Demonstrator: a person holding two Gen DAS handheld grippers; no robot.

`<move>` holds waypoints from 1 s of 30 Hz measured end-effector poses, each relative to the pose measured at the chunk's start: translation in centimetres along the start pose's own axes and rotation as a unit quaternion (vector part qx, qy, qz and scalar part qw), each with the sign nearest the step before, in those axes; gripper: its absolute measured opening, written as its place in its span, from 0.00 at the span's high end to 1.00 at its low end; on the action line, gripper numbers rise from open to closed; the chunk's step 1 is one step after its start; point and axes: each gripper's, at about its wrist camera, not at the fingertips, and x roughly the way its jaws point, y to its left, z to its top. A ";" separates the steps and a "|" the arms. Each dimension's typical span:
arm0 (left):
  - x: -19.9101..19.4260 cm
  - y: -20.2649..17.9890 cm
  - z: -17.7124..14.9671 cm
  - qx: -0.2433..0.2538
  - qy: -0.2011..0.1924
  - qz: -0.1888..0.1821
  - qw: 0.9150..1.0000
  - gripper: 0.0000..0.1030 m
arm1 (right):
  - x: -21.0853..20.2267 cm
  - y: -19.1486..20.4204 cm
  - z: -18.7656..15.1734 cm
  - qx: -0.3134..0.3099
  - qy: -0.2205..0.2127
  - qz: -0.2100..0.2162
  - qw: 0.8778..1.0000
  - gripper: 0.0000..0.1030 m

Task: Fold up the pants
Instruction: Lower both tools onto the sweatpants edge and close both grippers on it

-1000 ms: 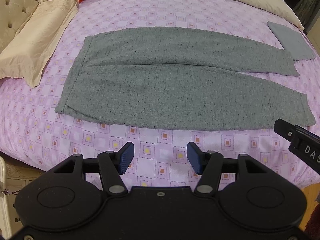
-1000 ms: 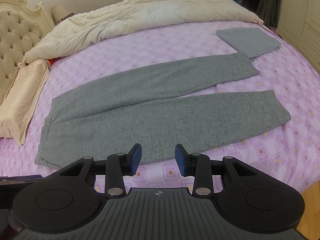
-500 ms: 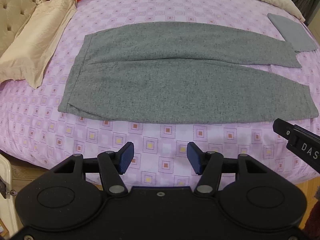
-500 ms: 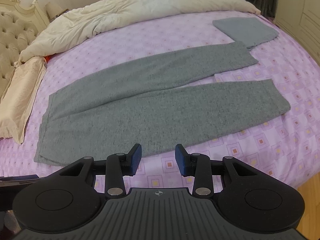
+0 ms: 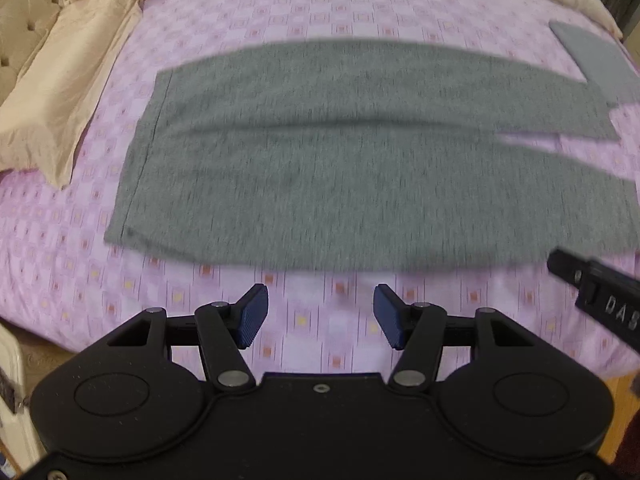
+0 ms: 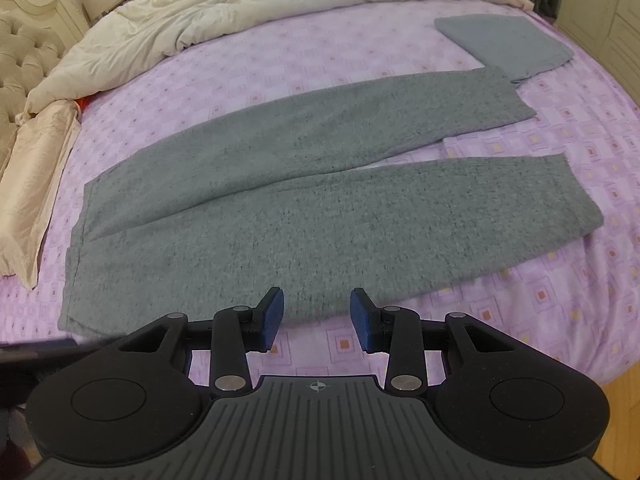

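Observation:
Grey pants (image 5: pixel 340 168) (image 6: pixel 304 208) lie flat on the purple bedsheet (image 5: pixel 304 8) (image 6: pixel 580 280), waistband to the left, both legs stretched to the right and split apart at the ends. My left gripper (image 5: pixel 320 316) hovers open over bare sheet just in front of the pants' near edge, nothing between its blue pads. My right gripper (image 6: pixel 317 318) is open too, its pads right at the near edge of the front leg, empty. The right tool's black tip (image 5: pixel 592 292) pokes in at the right of the left wrist view.
A folded grey cloth (image 6: pixel 504 46) (image 5: pixel 596 64) touches the far leg's hem. A beige pillow (image 5: pixel 64 92) (image 6: pixel 36 184) lies left of the waistband, a cream duvet (image 6: pixel 260 12) along the far side, a tufted headboard (image 6: pixel 24 60) at the far left. The bed's near edge drops to wooden floor (image 6: pixel 616 412).
Both grippers have moved in toward the bed and lower; the pants now look larger and closer to the pads. Both jaws keep the same gap. The pants have not moved.

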 end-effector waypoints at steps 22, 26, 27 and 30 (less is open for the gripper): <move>10.5 -4.6 14.4 0.000 0.044 -0.006 0.999 0.40 | 12.8 -9.7 18.4 -0.262 -0.025 -0.057 0.963 0.76; 11.5 -5.2 16.3 -0.032 0.051 0.010 0.998 0.40 | 16.8 -10.6 21.9 -0.324 0.003 -0.034 0.945 0.76; 11.7 -5.3 16.8 -0.039 0.054 0.014 0.998 0.40 | 17.6 -10.7 22.6 -0.336 0.005 -0.033 0.941 0.76; 12.5 -5.4 18.0 -0.056 0.059 0.018 0.997 0.40 | 20.3 -10.8 24.7 -0.374 0.006 -0.026 0.927 0.76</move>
